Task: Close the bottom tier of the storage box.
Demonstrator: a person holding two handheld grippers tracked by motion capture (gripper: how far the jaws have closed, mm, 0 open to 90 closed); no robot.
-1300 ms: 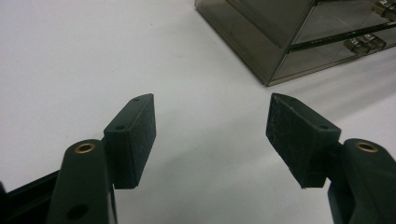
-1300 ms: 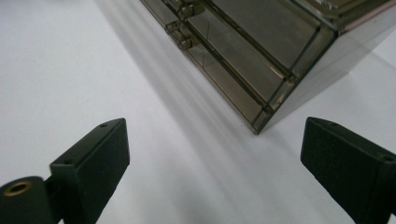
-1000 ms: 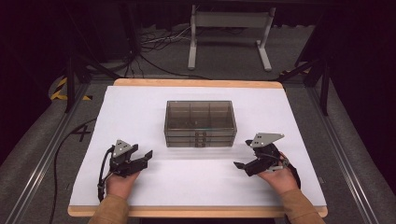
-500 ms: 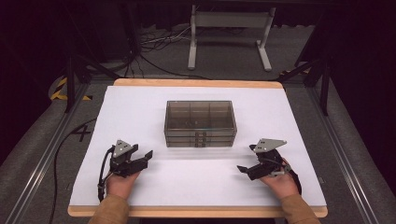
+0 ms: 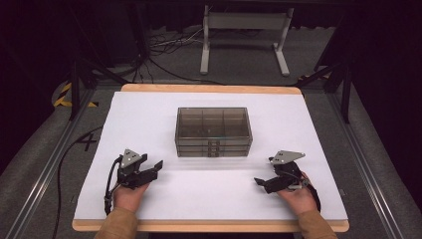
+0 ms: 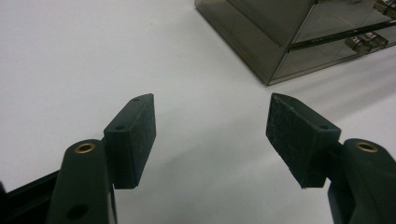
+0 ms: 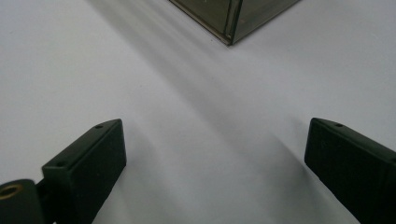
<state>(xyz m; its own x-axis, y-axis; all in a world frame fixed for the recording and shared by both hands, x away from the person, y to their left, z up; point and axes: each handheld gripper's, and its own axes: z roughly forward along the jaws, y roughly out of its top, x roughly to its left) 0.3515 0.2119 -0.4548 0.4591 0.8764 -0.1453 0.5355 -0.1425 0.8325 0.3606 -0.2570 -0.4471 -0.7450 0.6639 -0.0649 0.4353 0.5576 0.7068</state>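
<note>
Here, in the high view, a smoked, see-through drawer box [image 5: 213,131] stands near the middle of the white-covered desk [image 5: 149,109], its small drawer pulls facing the person's side. The left hand-held gripper [image 5: 155,167] sits low over the desk at the box's near left, held in the person's left hand [image 5: 128,195], its jaws pointing toward the right and somewhat spread, with a grey three-cornered plate on top and a black cable trailing back along the wrist. The right hand-held gripper [image 5: 262,183] is at the box's near right, held in the right hand [image 5: 297,194], its jaws pointing left; in this view I cannot tell how far they stand apart. Both are apart from the box and from each other, with bare white surface between them. In the left gripper view, the two black jaws are clearly spread with nothing between them, only the white desk [image 6: 84,56] beneath, and the drawer box [image 6: 299,32] lies ahead at the upper right, its near corner and stacked drawers with metal pulls showing. In the right gripper view, the jaws are spread wide and empty over the desk [image 7: 70,70], and a corner of the drawer box [image 7: 229,14] shows at the top edge, well ahead of the tips.
</note>
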